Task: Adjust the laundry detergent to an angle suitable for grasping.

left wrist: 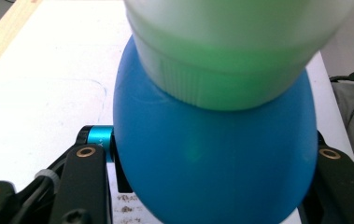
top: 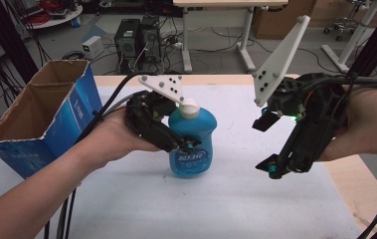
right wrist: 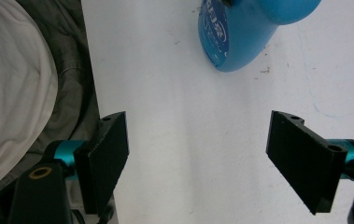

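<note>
A blue bottle (top: 192, 143) with a white cap (top: 189, 107) stands upright on the white table sheet, near the middle. My left gripper (top: 183, 144) is shut on the bottle's body from the left side. In the left gripper view the bottle (left wrist: 214, 163) sits between the jaws, its cap (left wrist: 230, 51) close to the lens. My right gripper (top: 268, 147) hovers open to the right of the bottle, apart from it, jaws wide. In the right gripper view, nothing lies between the open jaws of that gripper (right wrist: 202, 158), and the bottle (right wrist: 240, 32) lies farther off.
An open cardboard box with blue sides (top: 42, 117) stands at the table's left. The wooden table edge (top: 360, 174) shows at the right. Beyond the table are computers, cables and desk legs on the floor.
</note>
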Available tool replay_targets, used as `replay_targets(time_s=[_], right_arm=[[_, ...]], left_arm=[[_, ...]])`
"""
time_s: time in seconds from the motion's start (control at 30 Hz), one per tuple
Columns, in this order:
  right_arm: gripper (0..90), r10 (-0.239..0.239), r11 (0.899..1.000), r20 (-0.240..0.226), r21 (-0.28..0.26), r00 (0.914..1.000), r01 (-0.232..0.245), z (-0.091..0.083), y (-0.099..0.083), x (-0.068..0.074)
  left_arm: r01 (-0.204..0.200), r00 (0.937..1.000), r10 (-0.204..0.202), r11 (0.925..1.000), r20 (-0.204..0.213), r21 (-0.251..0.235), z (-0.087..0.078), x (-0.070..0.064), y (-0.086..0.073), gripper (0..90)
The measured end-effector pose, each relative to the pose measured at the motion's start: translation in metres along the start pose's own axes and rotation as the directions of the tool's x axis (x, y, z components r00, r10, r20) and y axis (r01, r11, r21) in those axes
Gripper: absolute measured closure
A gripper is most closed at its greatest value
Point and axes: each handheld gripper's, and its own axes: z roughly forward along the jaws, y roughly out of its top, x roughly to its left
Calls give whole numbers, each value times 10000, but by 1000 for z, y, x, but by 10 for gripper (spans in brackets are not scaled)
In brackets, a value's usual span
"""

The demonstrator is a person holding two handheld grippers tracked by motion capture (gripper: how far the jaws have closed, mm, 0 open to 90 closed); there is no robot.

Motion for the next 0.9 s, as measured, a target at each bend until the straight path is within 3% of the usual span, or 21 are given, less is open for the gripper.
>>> replay_targets(time_s=[0.2, 0.3, 0.5, 0.63, 0.9], right_arm=[[205, 13, 10000, -55, -2, 10000, -13, 3, 1, 1], [205, 19, 10000, -63, 16, 10000, -19, 3, 1, 0], [205, -1, 10000, -83, 15, 10000, 1, 4, 1, -1], [205, -4, 10000, -69, -31, 10000, 4, 3, 1, -1], [205, -16, 10000, -48, -72, 10000, 16, 2, 0, -1]], left_arm=[[-77, 9992, 79, 10000, 379, -36, 8, -1, -12, 437], [-228, 9989, 224, 9997, 423, 110, 9, -1, -13, 437], [-240, 9983, 245, 9997, 538, -99, 10, 0, -15, 432], [-66, 9986, 72, 9999, 528, -117, 10, 2, -16, 427], [-223, 9989, 220, 9997, 405, 54, 9, -1, -14, 420]])
